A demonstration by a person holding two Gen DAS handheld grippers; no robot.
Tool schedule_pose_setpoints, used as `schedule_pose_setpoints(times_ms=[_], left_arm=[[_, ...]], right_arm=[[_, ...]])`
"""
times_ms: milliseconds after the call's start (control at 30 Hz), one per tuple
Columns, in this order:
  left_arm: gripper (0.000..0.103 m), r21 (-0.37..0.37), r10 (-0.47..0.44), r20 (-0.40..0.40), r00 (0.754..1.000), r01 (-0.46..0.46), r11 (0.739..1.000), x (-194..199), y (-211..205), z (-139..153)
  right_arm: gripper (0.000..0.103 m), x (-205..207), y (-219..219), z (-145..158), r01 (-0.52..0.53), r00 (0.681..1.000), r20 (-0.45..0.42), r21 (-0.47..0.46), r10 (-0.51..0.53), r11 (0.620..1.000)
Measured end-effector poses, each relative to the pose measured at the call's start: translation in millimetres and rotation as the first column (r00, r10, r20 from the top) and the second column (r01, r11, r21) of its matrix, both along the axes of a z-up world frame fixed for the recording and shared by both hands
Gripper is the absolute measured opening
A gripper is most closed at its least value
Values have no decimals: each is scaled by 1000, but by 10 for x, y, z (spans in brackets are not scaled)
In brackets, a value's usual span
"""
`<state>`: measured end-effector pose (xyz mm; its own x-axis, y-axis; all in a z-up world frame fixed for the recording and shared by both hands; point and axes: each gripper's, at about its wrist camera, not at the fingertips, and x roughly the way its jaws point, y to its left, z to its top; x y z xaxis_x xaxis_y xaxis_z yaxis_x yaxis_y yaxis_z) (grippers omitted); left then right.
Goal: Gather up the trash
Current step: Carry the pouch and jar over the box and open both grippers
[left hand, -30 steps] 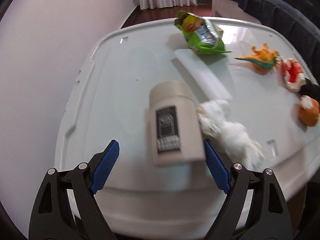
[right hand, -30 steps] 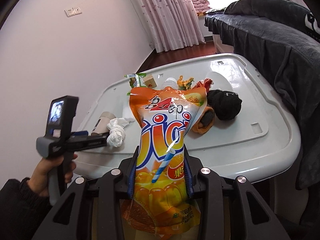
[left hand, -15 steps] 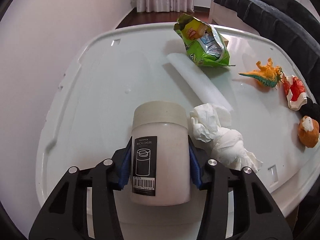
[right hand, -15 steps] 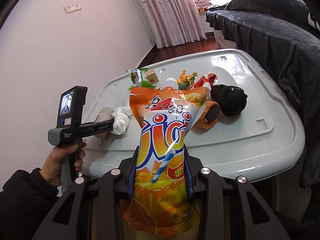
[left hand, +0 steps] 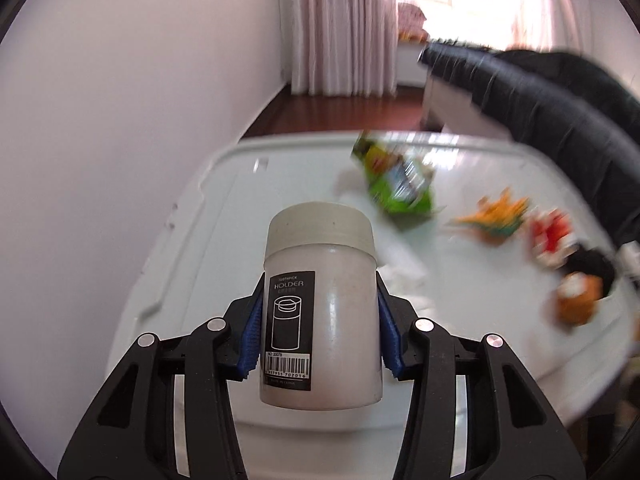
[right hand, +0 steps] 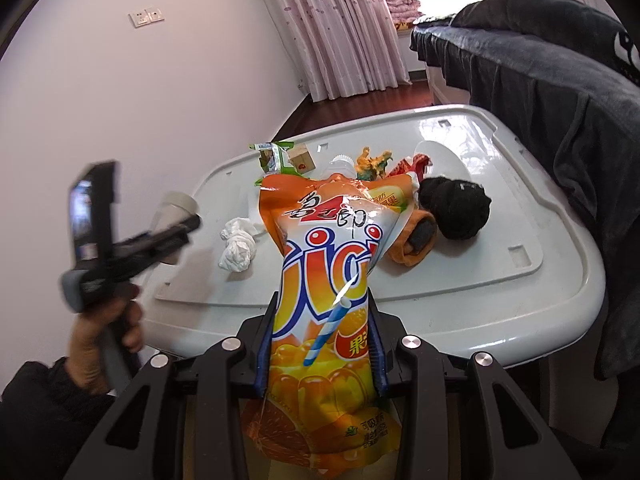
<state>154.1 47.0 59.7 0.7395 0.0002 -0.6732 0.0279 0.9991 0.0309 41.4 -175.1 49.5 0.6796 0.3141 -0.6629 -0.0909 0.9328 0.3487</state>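
Note:
My left gripper [left hand: 319, 330] is shut on a white toothpick holder jar [left hand: 320, 312] with a black label and holds it lifted above the white table [left hand: 208, 240]. From the right wrist view the jar [right hand: 174, 208] is seen raised in the left gripper [right hand: 176, 232] at the table's left edge. My right gripper [right hand: 320, 344] is shut on an orange jelly snack bag [right hand: 332, 280], held upright in front of the table [right hand: 480, 304]. A crumpled white tissue [right hand: 240, 246] lies on the table near the left gripper. A green snack wrapper [left hand: 396, 184] lies farther back.
An orange toy dinosaur [left hand: 494, 220], a red-and-white wrapper [left hand: 552, 236], a black sock ball [right hand: 454, 208] and an orange sock [right hand: 416, 240] lie on the right half. A small cardboard box [right hand: 300, 158] stands at the back. A dark-covered bed [right hand: 560, 80] borders the table's right side.
My left gripper closed on the jar, then lifted and tilted it up off the table. The tissue stayed on the table. My right gripper kept holding the orange bag still.

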Motion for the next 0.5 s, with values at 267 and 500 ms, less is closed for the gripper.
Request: schedule_pose_setpoints(times_ms=[267, 500], left_arm=[[46, -69, -90, 77, 993, 96, 993, -744, -159, 451], [46, -54, -129, 59, 990, 133, 990, -1487, -336, 407]], right_arm=[[37, -109, 39, 59, -10, 998, 55, -33, 12, 999], [37, -364, 15, 91, -15, 995, 95, -51, 20, 999]])
